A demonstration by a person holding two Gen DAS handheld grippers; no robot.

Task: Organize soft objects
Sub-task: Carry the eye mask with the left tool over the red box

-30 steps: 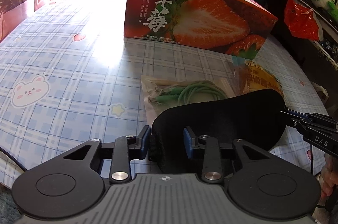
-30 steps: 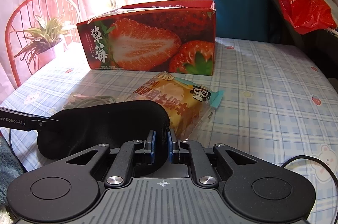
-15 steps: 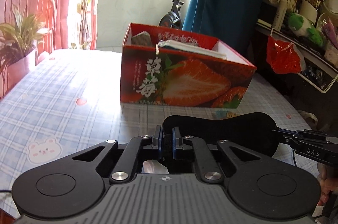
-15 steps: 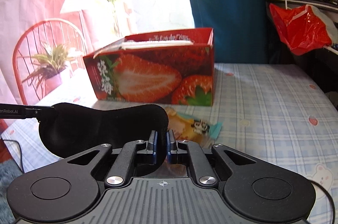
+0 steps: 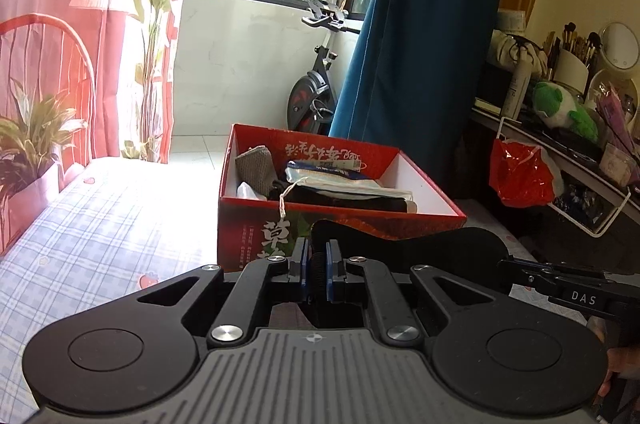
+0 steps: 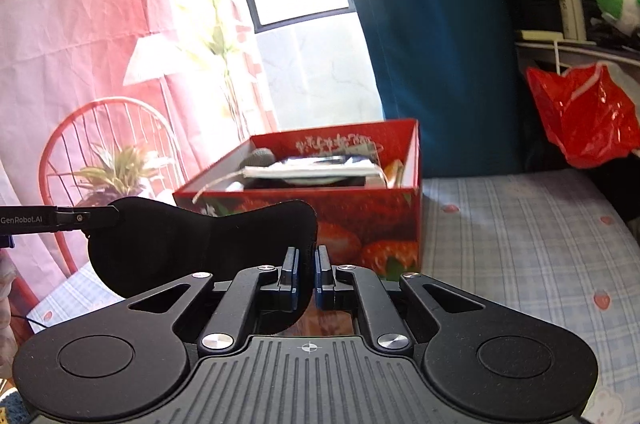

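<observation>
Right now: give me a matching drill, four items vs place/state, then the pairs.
Items:
1. black eye mask
2. strawberry box
3. red plastic bag
4. potted plant

Place/state:
A. hanging from the shelf at right
B. held at both ends, off the table
C. by the red chair
D. open, soft things inside

Pairs: 1-B, 2-D, 3-A, 4-C

Box [image 5: 248, 224] top open, part-filled; right side [image 5: 424, 188] free.
</observation>
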